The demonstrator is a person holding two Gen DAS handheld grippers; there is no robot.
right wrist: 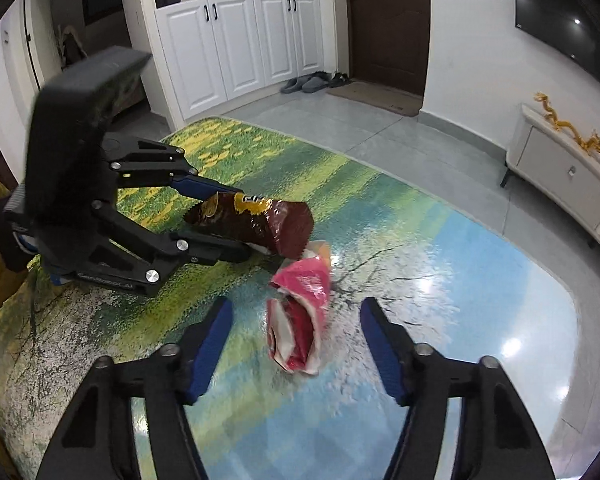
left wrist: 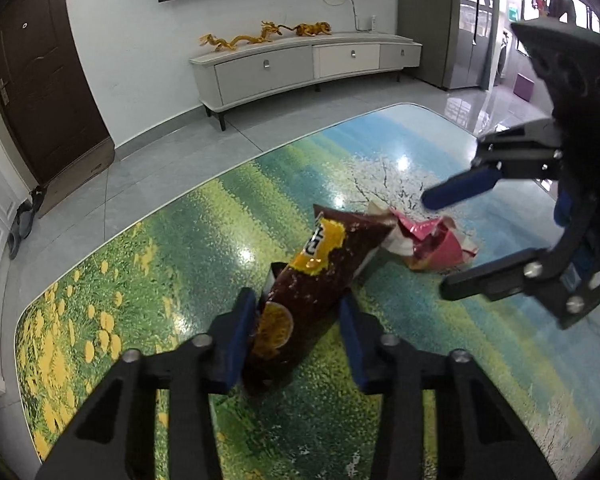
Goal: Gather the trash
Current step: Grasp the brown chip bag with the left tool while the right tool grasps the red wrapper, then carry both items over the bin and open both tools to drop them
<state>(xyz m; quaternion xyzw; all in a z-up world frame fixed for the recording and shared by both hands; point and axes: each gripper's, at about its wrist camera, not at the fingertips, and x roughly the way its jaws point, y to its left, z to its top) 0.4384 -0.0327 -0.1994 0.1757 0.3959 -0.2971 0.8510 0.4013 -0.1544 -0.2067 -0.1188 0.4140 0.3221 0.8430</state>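
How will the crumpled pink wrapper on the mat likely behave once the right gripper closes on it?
The pink wrapper looks like thin creased foil, so it should crush rather than resist. It looks empty, so probably very light. The mat is glossy, so the wrapper may skid if the right gripper, jaws apart around it, nudges first.

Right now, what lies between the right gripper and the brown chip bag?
The crumpled pink wrapper on the mat, ahead of the right gripper; right wrist view shows it.

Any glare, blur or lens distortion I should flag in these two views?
Left wrist: bright glare patches on the glossy mat; fisheye bends the TV cabinet; right gripper slightly blurred. Right wrist: red wrapper motion-smeared; glare spots at right.
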